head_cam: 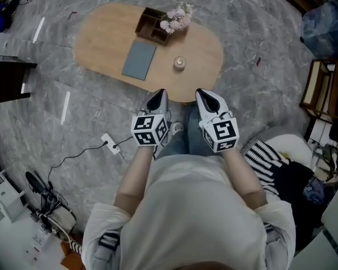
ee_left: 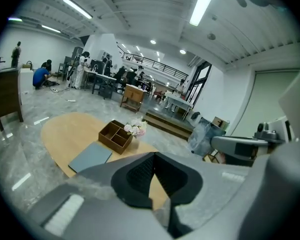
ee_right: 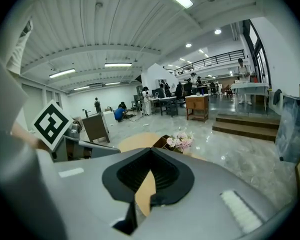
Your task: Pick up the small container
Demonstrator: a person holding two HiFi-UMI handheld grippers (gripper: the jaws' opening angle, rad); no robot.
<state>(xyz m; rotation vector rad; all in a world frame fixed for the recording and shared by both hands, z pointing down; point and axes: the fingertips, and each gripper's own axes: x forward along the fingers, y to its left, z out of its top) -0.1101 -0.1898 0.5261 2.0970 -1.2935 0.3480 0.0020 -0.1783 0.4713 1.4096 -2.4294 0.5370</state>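
Observation:
The small container [head_cam: 179, 63], round and pale with a metallic top, stands on the oval wooden table [head_cam: 101, 44] near its front right part. My left gripper [head_cam: 159, 93] and right gripper [head_cam: 203, 93] hang side by side in front of the person's body, just short of the table's near edge. Both point towards the table, and both are shut with nothing between the jaws. In the left gripper view the closed left gripper [ee_left: 154, 156] hides the container; the table [ee_left: 70, 134] shows beyond it. The closed right gripper [ee_right: 150, 151] also blocks the container in the right gripper view.
On the table lie a brown divided box [head_cam: 148, 26], pink flowers [head_cam: 177, 18] and a flat grey pad [head_cam: 139, 59]. A white power strip [head_cam: 108, 141] with cable lies on the floor at the left. A striped cushion [head_cam: 266, 153] and wooden shelves [head_cam: 325, 89] stand at the right.

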